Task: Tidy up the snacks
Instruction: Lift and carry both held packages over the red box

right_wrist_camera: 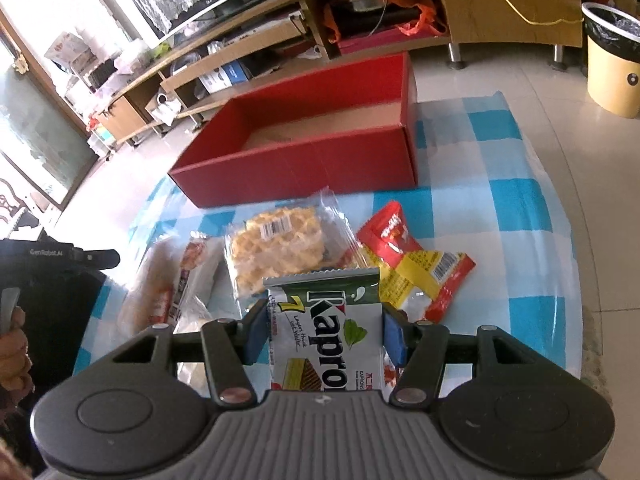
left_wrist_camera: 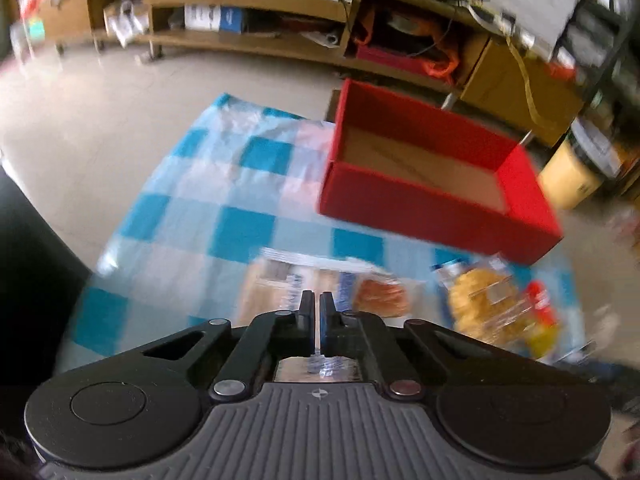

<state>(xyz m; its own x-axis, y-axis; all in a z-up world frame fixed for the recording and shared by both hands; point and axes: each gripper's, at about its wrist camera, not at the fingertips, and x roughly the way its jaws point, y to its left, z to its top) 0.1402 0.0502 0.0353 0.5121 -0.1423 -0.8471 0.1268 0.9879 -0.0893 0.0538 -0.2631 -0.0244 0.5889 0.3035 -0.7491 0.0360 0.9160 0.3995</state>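
Nearest us in the right wrist view, our right gripper (right_wrist_camera: 322, 334) pinches a green-and-white wafer pack (right_wrist_camera: 326, 332) by its sides between blue pads, the pack standing upright above the cloth. Our left gripper (left_wrist_camera: 318, 312) has its fingers pressed together on the clear wrapper of a bread pack (left_wrist_camera: 288, 284), a strip of which shows between them.

We work over a blue-and-white checked cloth (right_wrist_camera: 500, 208) laid on a pale tiled floor (right_wrist_camera: 560, 92). On the cloth, near us, lie the snacks: the bread pack at the left, a clear bag of yellow waffles (right_wrist_camera: 276, 248) in the middle, and a red-and-yellow packet (right_wrist_camera: 408, 256) to the right, touching one another at the edges.

Beyond them stands a red box (right_wrist_camera: 304, 160), open at the top; we see only its bare brown cardboard bottom inside.

Along the far wall runs a low wooden shelf unit (right_wrist_camera: 508, 8) crowded with boxes, bags and cables. A cream bin (right_wrist_camera: 612, 56) with a black liner stands far right on the floor. At the left edge a hand (right_wrist_camera: 14, 344) grips the other tool.
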